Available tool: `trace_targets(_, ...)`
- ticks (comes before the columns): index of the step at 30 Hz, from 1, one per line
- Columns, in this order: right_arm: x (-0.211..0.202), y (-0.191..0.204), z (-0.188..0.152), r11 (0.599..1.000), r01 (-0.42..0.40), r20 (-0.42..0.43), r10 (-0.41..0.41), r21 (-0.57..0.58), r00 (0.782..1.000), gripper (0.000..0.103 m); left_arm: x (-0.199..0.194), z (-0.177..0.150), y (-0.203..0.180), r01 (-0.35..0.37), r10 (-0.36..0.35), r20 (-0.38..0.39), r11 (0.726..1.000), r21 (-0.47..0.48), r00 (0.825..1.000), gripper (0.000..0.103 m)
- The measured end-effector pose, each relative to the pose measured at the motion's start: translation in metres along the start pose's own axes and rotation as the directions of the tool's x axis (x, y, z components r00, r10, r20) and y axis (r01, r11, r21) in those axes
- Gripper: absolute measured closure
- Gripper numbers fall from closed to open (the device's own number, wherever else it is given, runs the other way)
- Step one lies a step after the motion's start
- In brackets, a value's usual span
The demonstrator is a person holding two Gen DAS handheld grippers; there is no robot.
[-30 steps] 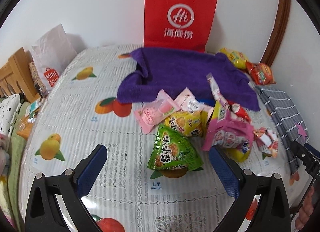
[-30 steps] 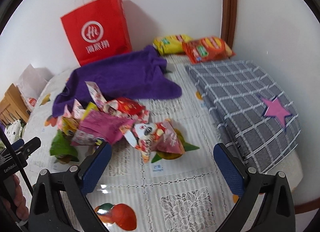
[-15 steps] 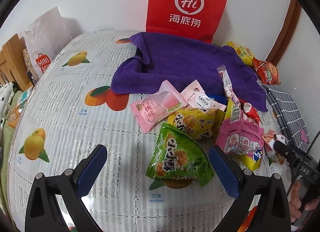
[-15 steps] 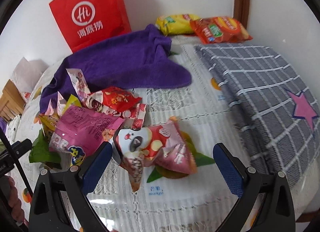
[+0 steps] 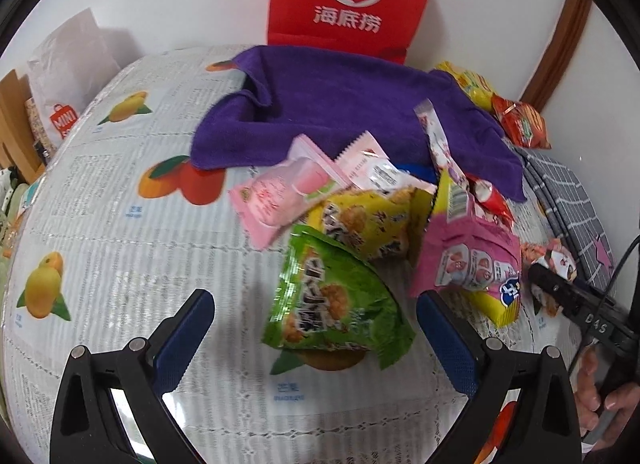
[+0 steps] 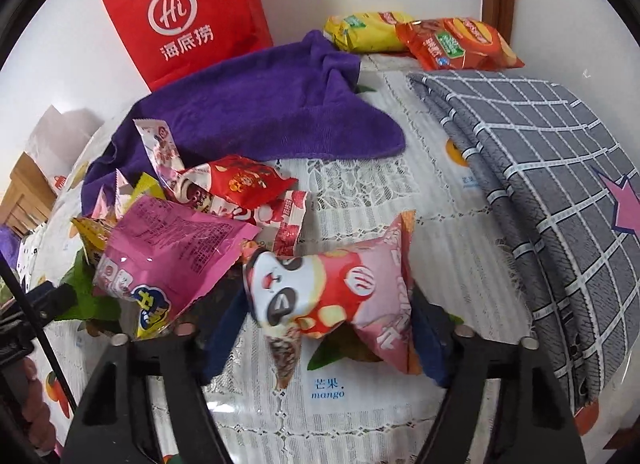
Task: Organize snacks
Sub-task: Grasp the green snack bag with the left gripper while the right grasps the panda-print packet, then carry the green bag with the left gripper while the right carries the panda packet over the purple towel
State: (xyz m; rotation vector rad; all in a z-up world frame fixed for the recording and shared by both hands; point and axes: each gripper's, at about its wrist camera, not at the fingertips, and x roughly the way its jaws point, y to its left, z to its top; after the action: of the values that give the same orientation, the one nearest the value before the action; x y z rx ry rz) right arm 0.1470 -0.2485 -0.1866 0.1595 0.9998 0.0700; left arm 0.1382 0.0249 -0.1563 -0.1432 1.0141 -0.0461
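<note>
A heap of snack packets lies on the fruit-print tablecloth [image 5: 100,224]. My left gripper [image 5: 314,328] is open, its blue pads on either side of a green snack bag [image 5: 332,304]. Behind it lie a yellow bag [image 5: 364,224], a pale pink peach packet [image 5: 280,196] and a magenta bag [image 5: 468,256]. My right gripper [image 6: 328,332] is open around a pink panda-face bag [image 6: 340,288], which sits between its pads. The magenta bag [image 6: 168,252] and a red packet [image 6: 244,180] lie to its left.
A purple towel [image 5: 344,112] lies behind the heap, with a red paper bag [image 5: 352,0] against the wall. A yellow chip bag [image 6: 364,30] and an orange one [image 6: 456,42] lie at the back. A folded grey checked cloth [image 6: 540,168] covers the right side.
Both grippers have moved forward and down toward the heap. The green bag now sits between the left pads, and the panda bag has come between the right pads.
</note>
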Motion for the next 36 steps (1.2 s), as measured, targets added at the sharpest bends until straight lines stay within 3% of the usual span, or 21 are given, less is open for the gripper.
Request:
trace_targets(7,-0.001,0.0,-0.003,0.999,0.02,-0.002,-0.02,-0.036,1.0,0.034,0.023,-0.001,-0.008,-0.021,0.022,-0.04,1.0,0.013,0.999,0.001)
trace_targets(11,0.001,0.0,-0.001,0.999,0.025,-0.005,-0.025,-0.036,1.0,0.034,0.03,-0.001,-0.008,-0.043,0.044,-0.041,0.999,0.025,0.998,0.014)
trace_targets(15,-0.001,-0.002,-0.001,0.999,0.03,0.005,-0.03,-0.027,1.0,0.037,0.029,0.0,-0.007,-0.051,0.052,-0.034,0.998,0.035,0.998,0.036)
trace_targets(20,-0.009,-0.004,-0.002,0.999,0.035,0.016,-0.035,0.003,0.999,0.043,0.02,-0.002,-0.006,-0.045,0.046,-0.024,0.998,0.042,0.999,0.038)
trace_targets(36,-0.086,0.008,-0.001,1.0,0.007,0.142,-0.006,-0.004,0.99,0.044,-0.056,0.001,0.002,-0.027,0.025,0.081,0.999,0.025,0.996,0.038)
